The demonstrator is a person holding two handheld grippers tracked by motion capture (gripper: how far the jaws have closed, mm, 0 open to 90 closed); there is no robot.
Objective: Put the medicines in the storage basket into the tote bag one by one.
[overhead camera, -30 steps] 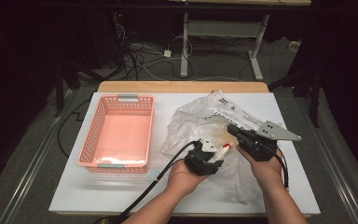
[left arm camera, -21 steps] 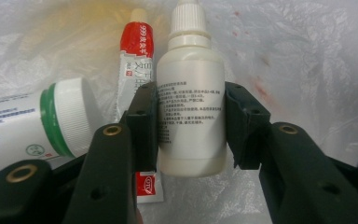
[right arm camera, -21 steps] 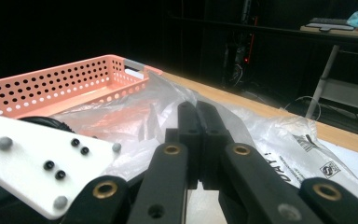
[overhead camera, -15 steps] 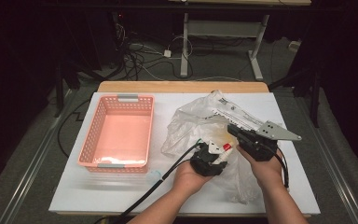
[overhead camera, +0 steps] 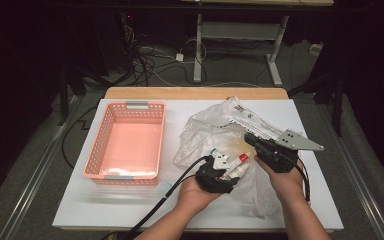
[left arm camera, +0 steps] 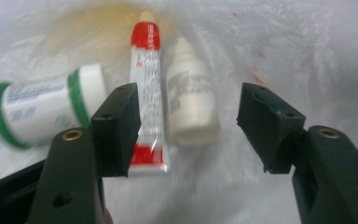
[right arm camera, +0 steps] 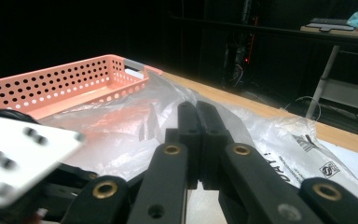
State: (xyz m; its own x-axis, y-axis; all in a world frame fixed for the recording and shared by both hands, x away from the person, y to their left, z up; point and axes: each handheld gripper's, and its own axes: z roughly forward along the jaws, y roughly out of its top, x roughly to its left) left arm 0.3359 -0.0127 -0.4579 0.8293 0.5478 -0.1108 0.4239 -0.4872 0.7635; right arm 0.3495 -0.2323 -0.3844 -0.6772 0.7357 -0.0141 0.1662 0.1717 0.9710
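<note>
A clear plastic bag (overhead camera: 207,127) lies crumpled right of the table's centre. Inside it lie a red and white tube (left arm camera: 147,93), a white dropper bottle (left arm camera: 191,100) and a white jar with green bands (left arm camera: 42,107). My left gripper (left arm camera: 189,112) is open, its jaws either side of the tube and bottle and touching neither. From above, that left gripper (overhead camera: 231,170) sits at the bag's near side by the tube (overhead camera: 241,159). My right gripper (right arm camera: 198,116) is shut, pinching the bag's film (right arm camera: 135,126). In the high view the right gripper (overhead camera: 250,139) holds the bag's right side.
A pink perforated basket (overhead camera: 96,150) stands left of the bag, with nothing in it; its rim (right arm camera: 51,77) shows beyond the bag in the right gripper view. The white table (overhead camera: 105,202) has free room at the front left. Cables trail off the near edge.
My left gripper has shifted slightly at the bag's near side. The right gripper and the bag have held still.
</note>
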